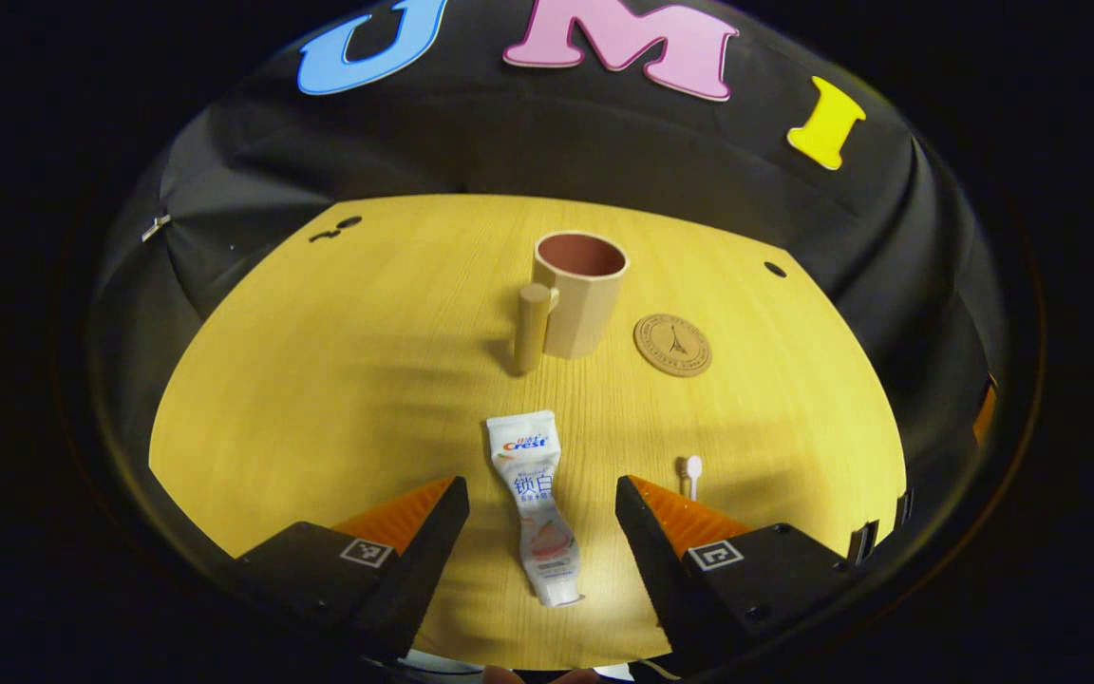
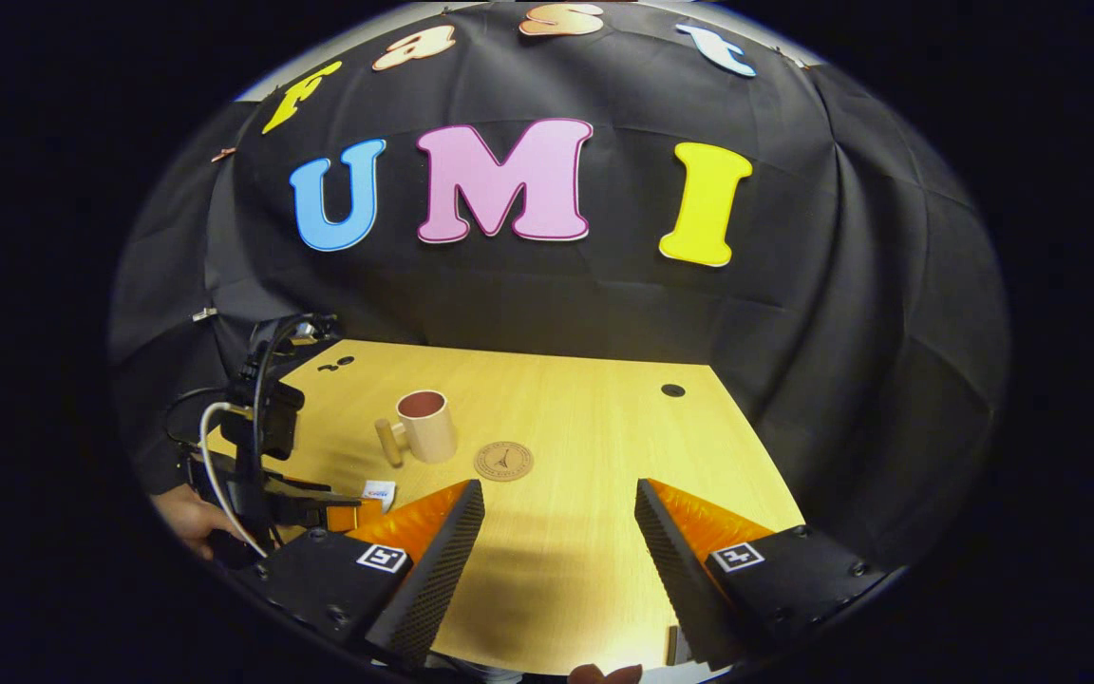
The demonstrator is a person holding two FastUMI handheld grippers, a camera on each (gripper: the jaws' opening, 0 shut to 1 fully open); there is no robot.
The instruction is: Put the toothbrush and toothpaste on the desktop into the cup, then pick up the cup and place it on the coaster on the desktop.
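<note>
My left gripper (image 1: 539, 532) has fingers spread, straddling the toothpaste (image 1: 536, 508), whose long axis points ahead toward the cup (image 1: 577, 293). My right gripper (image 2: 556, 560), also spread, grasps nothing.

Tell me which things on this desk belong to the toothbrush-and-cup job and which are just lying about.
For the job:
toothpaste
toothbrush
cup
coaster

Just there:
desk, with round holes in its top
black cloth wall
</note>
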